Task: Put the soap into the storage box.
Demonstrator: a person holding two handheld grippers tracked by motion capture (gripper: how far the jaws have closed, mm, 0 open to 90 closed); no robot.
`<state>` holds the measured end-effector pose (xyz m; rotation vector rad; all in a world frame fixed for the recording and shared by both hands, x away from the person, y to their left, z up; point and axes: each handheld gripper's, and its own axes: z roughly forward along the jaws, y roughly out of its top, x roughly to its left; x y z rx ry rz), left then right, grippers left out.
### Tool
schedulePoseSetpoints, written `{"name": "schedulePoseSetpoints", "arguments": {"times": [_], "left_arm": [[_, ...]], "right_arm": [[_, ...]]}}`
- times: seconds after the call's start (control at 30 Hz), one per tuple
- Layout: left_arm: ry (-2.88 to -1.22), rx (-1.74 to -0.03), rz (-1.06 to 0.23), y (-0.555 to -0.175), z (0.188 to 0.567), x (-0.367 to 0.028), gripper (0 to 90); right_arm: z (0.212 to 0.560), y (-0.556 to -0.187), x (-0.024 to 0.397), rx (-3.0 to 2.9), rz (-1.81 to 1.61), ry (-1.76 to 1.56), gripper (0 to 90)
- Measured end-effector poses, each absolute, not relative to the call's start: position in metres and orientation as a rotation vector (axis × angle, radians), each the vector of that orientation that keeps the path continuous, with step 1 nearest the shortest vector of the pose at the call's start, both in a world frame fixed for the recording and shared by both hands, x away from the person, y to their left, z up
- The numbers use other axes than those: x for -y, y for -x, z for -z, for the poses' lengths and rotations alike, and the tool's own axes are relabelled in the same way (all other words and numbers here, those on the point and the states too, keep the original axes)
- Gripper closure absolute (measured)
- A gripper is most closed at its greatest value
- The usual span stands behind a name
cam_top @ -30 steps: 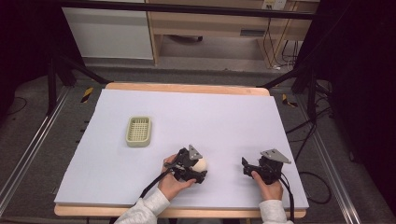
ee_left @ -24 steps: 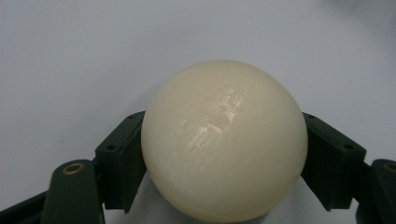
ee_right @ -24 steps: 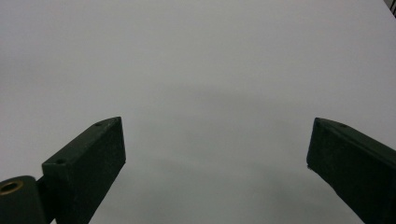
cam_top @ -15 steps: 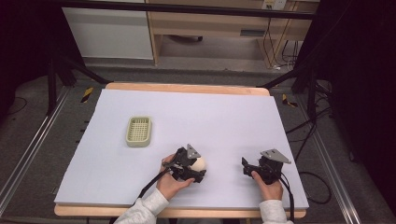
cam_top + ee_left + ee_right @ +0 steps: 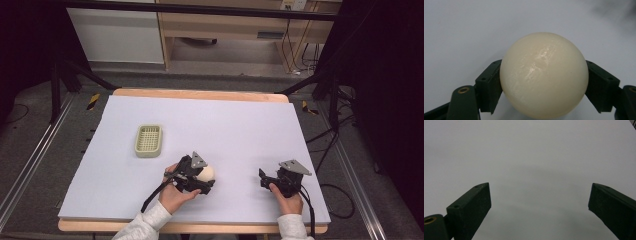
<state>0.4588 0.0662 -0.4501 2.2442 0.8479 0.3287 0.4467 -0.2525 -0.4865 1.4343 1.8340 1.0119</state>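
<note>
Lower centre of the high view: the left claw (image 5: 202, 181) grips a cream ball (image 5: 205, 173), its two black pads pressed against the ball's opposite sides, over the white desk (image 5: 240, 125). Lower right: the right claw (image 5: 263, 178) stands wide with nothing between its jaws. Farther back, left of centre, a pale green basket (image 5: 148, 141) rests on the desk, well apart from both claws.

The left gripper (image 5: 204, 176) holds a cream ball (image 5: 205, 173) near a green basket (image 5: 148, 140).
</note>
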Motion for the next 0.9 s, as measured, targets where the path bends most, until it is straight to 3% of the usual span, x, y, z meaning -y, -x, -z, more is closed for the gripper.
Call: {"name": "schedulePoseSetpoints", "arguments": {"times": [0.9], "left_arm": [[-2.187,-0.929,-0.384,-0.467,0.433,-0.119,23.9]], "right_arm": [[0.487,-0.447,0.252,-1.835,-1.014,-1.434,4.9]]}}
